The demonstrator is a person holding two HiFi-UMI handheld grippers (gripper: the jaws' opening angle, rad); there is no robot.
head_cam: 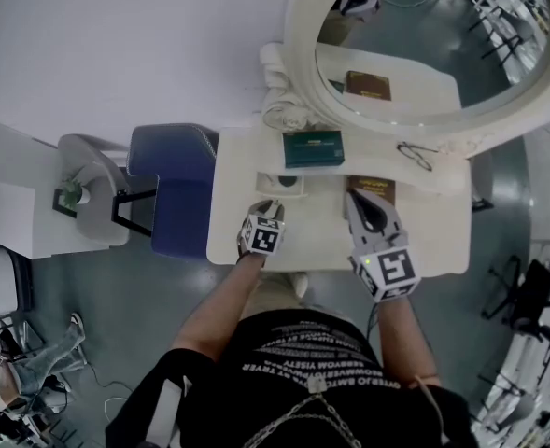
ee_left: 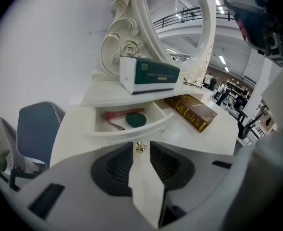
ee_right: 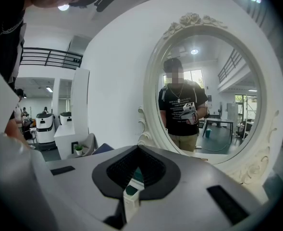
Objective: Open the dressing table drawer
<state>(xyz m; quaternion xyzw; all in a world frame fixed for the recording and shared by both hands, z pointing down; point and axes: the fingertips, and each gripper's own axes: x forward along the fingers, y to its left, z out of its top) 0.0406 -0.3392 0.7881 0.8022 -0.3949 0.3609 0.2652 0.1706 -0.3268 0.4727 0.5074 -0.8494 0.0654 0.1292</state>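
The white dressing table (head_cam: 424,241) has its small drawer (head_cam: 282,183) pulled out. In the left gripper view the drawer (ee_left: 131,130) holds a red item (ee_left: 124,113) and a dark green round item (ee_left: 135,120). Its small metal knob (ee_left: 140,147) sits between the tips of my left gripper (ee_left: 141,146), whose jaws stand slightly apart around it. My left gripper (head_cam: 273,209) is at the drawer's front. My right gripper (head_cam: 360,197) hovers over a brown book (head_cam: 379,187), shut and empty. In the right gripper view, my right gripper (ee_right: 137,150) faces the mirror.
A green box (head_cam: 314,147) lies on the shelf above the drawer, glasses (head_cam: 415,155) to its right. The oval mirror's white frame (head_cam: 298,63) rises behind. A blue chair (head_cam: 172,185) and a grey chair (head_cam: 88,171) stand left of the table.
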